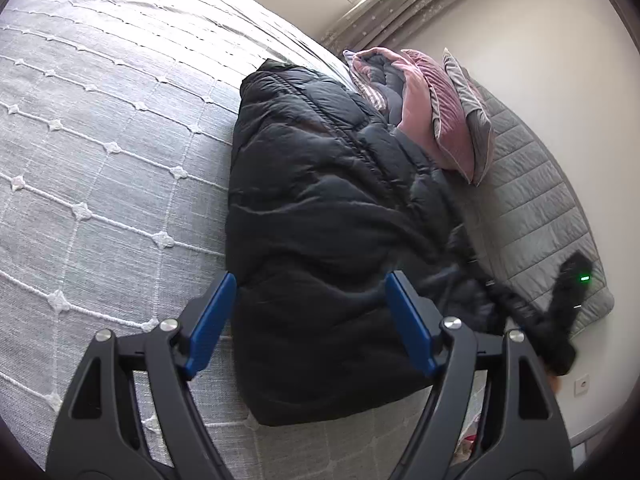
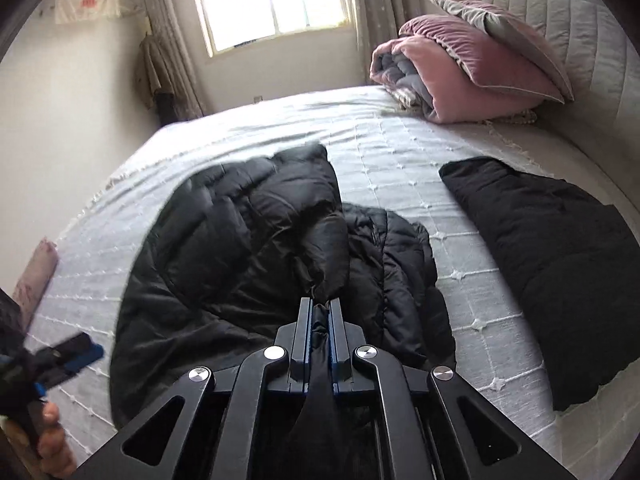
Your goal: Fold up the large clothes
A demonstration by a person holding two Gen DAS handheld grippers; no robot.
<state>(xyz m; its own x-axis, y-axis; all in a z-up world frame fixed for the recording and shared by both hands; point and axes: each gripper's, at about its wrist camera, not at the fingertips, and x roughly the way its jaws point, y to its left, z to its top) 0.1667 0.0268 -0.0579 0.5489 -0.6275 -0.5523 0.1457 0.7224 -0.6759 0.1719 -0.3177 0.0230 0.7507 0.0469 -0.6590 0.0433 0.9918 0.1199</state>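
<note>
The right gripper [image 2: 320, 304], jaws clamped on a pinch of the soft, slippery black puffer jacket [image 2: 240, 248] at frame centre, should grip seams; the left gripper [image 1: 310, 320] gapes.

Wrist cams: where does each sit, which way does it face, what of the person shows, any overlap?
Left wrist: on the left tongs, which are open. It looks down over a black jacket on the bed toward the headboard. Only the tongs show.
Right wrist: on the right tongs, shut on the held jacket. It looks across the bed toward the window. The left tongs and a hand show at lower left.
Shared: bed, pink quilt, headboard.
</note>
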